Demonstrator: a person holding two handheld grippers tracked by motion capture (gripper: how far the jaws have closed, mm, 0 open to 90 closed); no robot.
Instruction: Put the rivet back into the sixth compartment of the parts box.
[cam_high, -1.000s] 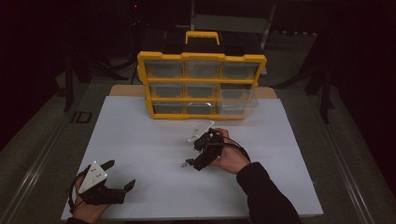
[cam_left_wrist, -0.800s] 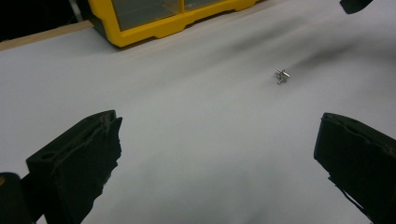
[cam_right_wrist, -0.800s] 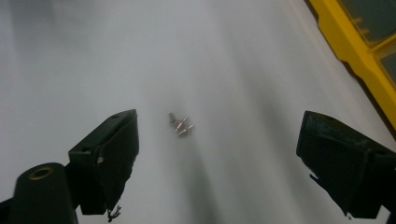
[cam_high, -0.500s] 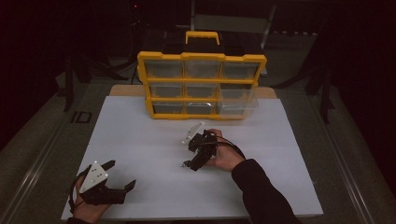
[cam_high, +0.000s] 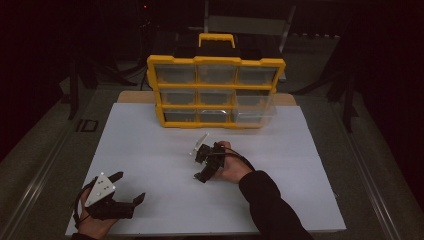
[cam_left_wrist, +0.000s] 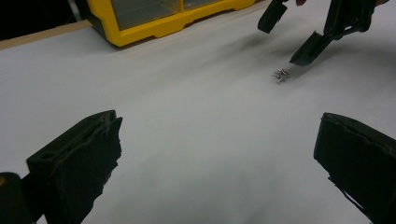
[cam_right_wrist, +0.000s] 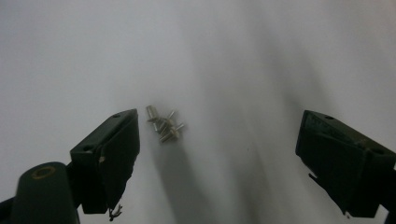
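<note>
Small pile of screws (cam_right_wrist: 163, 125) lies on the white table sheet (cam_high: 150, 150), mid-table, well in front of the yellow organizer box (cam_high: 216, 92). Right gripper (cam_right_wrist: 217, 154) hangs over the pile, jaws wide apart, nothing between them; the screws sit just beside the left-hand jaw in the right gripper view, not touching it. Left gripper (cam_left_wrist: 215, 163) rests at the near-left corner of the sheet, well apart from the screws, jaws wide apart, holding nothing. Box stands upright at the far edge, handle on top, three rows of clear-fronted compartments. Contents too dim to tell.
</note>
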